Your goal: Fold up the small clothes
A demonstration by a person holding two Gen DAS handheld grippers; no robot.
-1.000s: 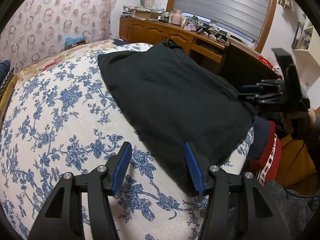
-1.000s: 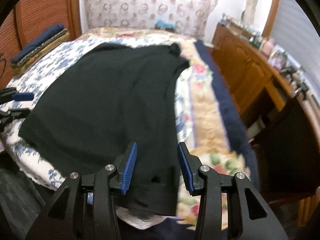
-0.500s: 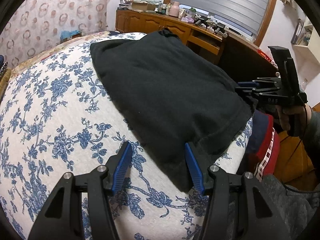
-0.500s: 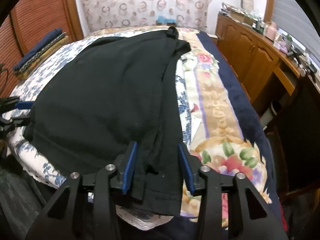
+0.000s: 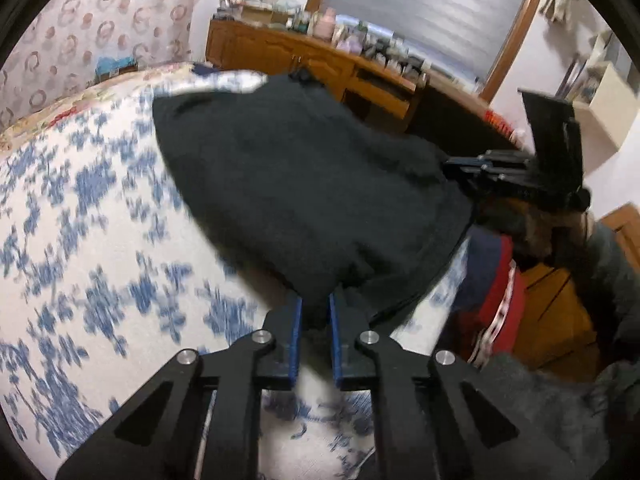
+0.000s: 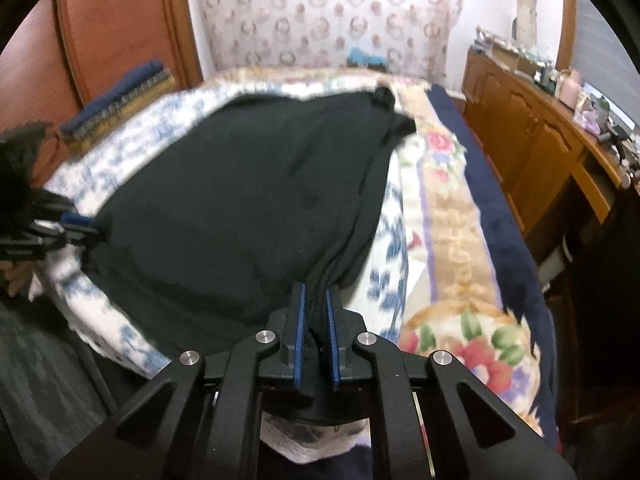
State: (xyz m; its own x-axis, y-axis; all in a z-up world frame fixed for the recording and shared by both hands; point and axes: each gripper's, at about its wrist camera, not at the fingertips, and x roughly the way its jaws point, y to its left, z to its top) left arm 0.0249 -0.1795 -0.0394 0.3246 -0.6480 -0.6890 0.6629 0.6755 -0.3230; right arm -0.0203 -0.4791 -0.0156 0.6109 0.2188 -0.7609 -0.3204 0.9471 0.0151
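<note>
A black garment (image 5: 304,184) lies spread on the blue-flowered bedspread (image 5: 80,240); it also shows in the right wrist view (image 6: 248,200). My left gripper (image 5: 315,312) is shut on the garment's near left corner, which is lifted a little. My right gripper (image 6: 315,312) is shut on the near right corner, with the cloth bunched between the blue pads. Each gripper shows in the other's view, the right one at the garment's edge (image 5: 516,172), the left one at the far left (image 6: 60,228).
A wooden dresser (image 5: 320,56) with clutter runs along the wall by the window. Folded dark and striped textiles (image 6: 120,92) lie at the bed's far left. A red and navy cloth (image 5: 496,292) hangs off the bed edge near me. A floral quilt (image 6: 452,240) covers the bed's right side.
Both grippers have closed from open onto the garment's two near corners. The corners are now pinched and raised, and the near hem is pulled taut between them.
</note>
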